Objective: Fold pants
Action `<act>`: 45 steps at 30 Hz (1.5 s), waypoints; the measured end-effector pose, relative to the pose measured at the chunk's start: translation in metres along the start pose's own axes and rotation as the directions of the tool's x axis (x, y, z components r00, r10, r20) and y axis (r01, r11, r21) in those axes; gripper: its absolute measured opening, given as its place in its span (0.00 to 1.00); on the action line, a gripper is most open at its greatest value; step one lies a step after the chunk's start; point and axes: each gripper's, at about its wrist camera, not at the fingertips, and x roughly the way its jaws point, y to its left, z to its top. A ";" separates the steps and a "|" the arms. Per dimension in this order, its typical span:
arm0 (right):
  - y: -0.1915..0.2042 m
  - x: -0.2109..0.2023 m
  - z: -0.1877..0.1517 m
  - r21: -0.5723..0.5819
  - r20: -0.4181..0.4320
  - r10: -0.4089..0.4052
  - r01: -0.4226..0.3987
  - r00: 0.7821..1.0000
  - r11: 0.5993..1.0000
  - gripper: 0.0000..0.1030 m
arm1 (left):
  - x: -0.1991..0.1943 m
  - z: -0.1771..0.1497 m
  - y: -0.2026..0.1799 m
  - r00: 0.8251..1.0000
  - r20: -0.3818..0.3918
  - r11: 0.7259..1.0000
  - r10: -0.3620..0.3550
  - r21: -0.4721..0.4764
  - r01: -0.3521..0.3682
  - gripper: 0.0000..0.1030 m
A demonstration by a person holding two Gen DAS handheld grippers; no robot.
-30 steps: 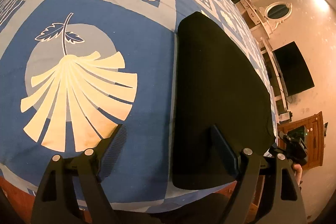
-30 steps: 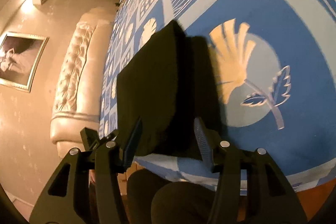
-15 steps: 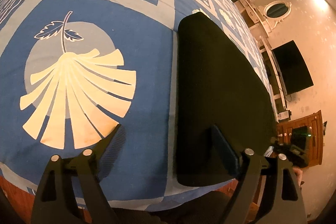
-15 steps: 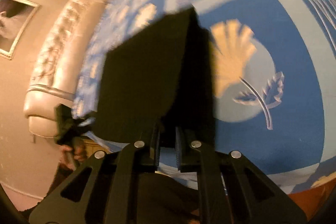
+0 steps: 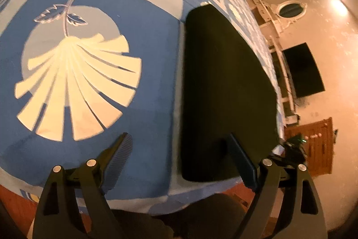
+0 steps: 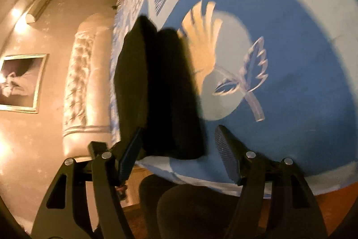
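Observation:
The black pants (image 5: 226, 91) lie folded into a flat rectangle on the blue patterned bedspread (image 5: 147, 41), near its front edge. My left gripper (image 5: 179, 149) is open, held just above the near left corner of the pants, empty. In the right wrist view the pants (image 6: 156, 95) lie at the bed's left edge, with a dark shadow beside them. My right gripper (image 6: 179, 140) is open and empty, its fingers straddling the near end of the pants from above.
A cream tufted sofa (image 6: 82, 86) stands past the bed's left edge, under a framed picture (image 6: 20, 82). A dark TV (image 5: 302, 68) and a wooden cabinet (image 5: 313, 145) stand by the right wall. The person's dark knee (image 6: 201, 212) is below the bed's front edge.
My right gripper shut near the pants' near end half a second ago and has now opened wide again. My left gripper stayed open and shifted slightly.

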 end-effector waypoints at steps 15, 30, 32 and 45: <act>0.019 0.028 -0.006 -0.109 -0.060 0.004 -0.011 0.998 0.994 0.74 | 0.030 0.004 -0.014 0.986 -0.078 0.989 -0.148 -0.015 0.148 0.83; 0.037 0.052 -0.020 -0.208 -0.059 -0.077 0.064 0.995 0.976 0.37 | 0.021 -0.003 -0.034 0.999 -0.034 0.990 -0.016 0.139 0.021 0.33; 0.037 0.052 -0.019 -0.214 -0.063 -0.077 0.062 0.995 0.975 0.37 | 0.020 -0.001 -0.032 1.000 -0.028 0.992 -0.014 0.126 0.017 0.33; 0.039 0.061 -0.016 -0.227 -0.080 -0.075 0.055 0.994 0.972 0.37 | 0.021 -0.006 -0.040 0.999 0.004 0.992 0.035 0.120 -0.036 0.33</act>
